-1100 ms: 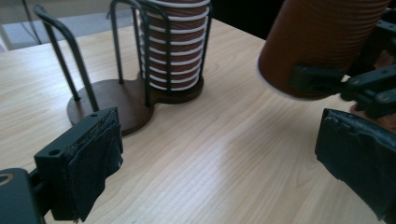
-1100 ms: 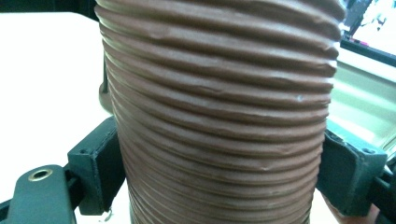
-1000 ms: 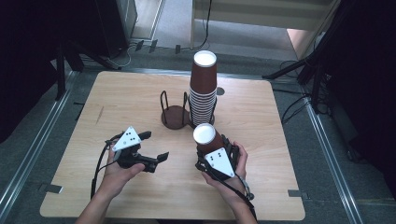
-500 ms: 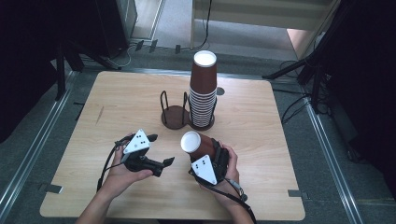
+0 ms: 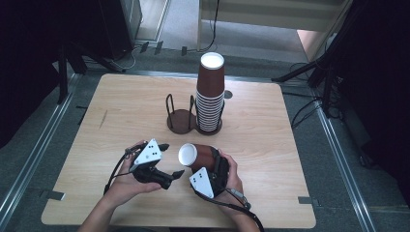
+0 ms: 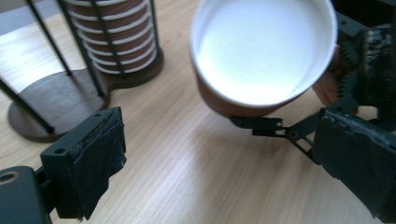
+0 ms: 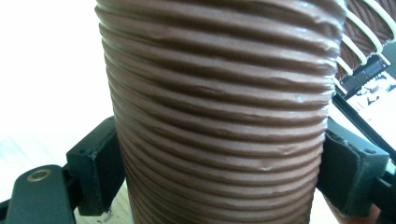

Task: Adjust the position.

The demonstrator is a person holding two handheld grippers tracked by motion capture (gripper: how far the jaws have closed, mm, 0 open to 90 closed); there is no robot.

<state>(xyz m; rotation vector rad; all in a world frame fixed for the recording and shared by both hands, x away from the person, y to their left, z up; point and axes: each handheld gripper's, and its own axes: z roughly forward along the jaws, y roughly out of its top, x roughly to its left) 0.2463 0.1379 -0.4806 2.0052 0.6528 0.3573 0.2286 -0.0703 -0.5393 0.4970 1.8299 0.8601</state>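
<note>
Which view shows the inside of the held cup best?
The left gripper view: the cup faces it mouth-on, white inside, nothing in it. The high view shows the cup tipped sideways in the right gripper. The right gripper view shows its ribbed brown wall.

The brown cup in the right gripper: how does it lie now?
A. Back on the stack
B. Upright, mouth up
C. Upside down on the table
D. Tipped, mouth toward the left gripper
D: in the high view the cup lies tipped in the right gripper, and its white mouth faces the left gripper.
</note>
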